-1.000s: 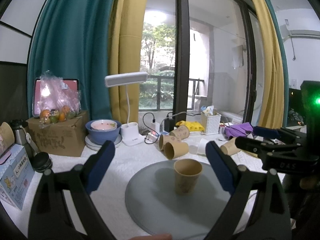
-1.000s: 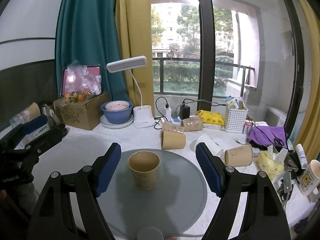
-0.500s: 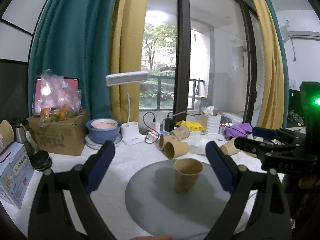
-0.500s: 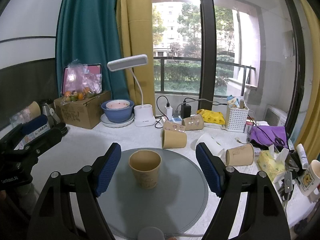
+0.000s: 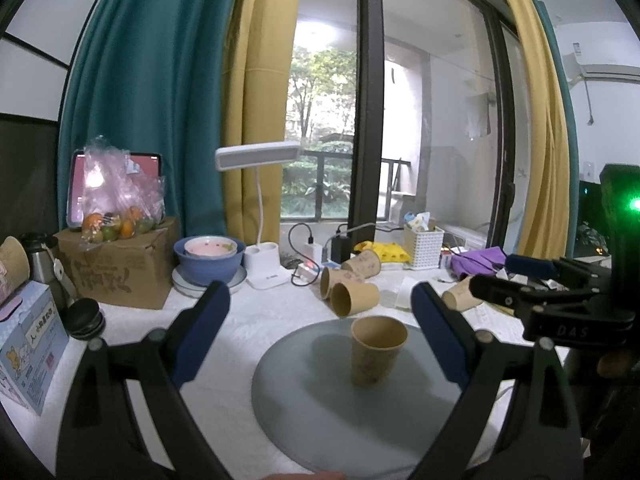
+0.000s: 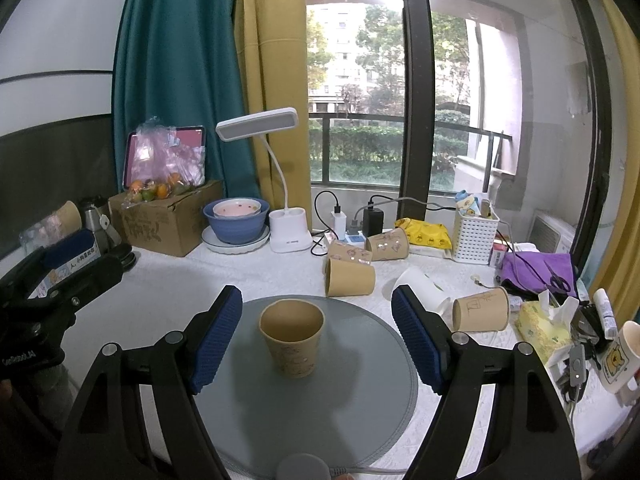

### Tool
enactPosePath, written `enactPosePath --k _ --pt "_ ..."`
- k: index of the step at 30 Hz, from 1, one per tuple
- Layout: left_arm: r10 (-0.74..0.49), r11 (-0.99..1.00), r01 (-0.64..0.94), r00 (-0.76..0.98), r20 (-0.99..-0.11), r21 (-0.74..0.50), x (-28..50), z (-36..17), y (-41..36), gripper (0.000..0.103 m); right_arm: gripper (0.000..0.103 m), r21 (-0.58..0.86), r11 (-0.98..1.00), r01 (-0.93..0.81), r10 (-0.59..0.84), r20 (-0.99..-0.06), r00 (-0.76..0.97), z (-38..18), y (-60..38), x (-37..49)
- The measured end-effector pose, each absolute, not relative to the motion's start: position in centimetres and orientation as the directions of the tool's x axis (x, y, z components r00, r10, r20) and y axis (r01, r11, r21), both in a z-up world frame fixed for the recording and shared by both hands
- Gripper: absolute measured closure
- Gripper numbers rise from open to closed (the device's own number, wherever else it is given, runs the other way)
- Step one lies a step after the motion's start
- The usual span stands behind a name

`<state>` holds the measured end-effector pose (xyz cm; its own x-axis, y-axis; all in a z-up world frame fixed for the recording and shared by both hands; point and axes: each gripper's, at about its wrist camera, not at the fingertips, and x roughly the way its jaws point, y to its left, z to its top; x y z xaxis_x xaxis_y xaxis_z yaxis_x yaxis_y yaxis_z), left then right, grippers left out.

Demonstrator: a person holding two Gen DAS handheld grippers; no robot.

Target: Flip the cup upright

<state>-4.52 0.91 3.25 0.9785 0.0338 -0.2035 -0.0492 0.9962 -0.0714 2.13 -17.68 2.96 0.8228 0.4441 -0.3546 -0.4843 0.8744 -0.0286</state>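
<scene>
A tan paper cup [image 5: 376,350] stands upright, mouth up, on a round grey mat [image 5: 320,408]; it also shows in the right wrist view [image 6: 292,342] on the mat [image 6: 360,392]. My left gripper [image 5: 320,332] is open and empty, its blue pads wide apart, with the cup a little beyond its fingertips and right of centre. My right gripper [image 6: 316,332] is open and empty, the cup between and just beyond its fingertips. Each gripper shows at the edge of the other's view.
Several paper cups lie on their sides behind the mat [image 6: 350,276], with a white cup [image 6: 420,290] and another tan cup [image 6: 480,314] to the right. A desk lamp [image 6: 288,236], blue bowls [image 6: 236,220], cardboard box [image 6: 168,220], white basket [image 6: 476,236], tissues and mug [image 6: 618,356] crowd the table.
Both grippers stay open and nearly still. The views shift only slightly; the cup stands unmoved on the mat.
</scene>
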Motion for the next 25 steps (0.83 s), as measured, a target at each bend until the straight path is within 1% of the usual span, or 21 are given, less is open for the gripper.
enactPosePath --k 21,25 --pt "0.032 0.996 -0.048 0.979 -0.203 -0.074 -4.68 3.22 0.93 0.01 0.023 -0.031 0.874 -0.485 0.444 -0.356 0.822 3.08 -17.53 2.15" --pt "0.03 0.996 -0.044 0.982 -0.185 -0.072 -5.05 3.14 0.88 0.01 0.023 -0.032 0.874 -0.485 0.444 -0.355 0.823 3.08 -17.52 2.16"
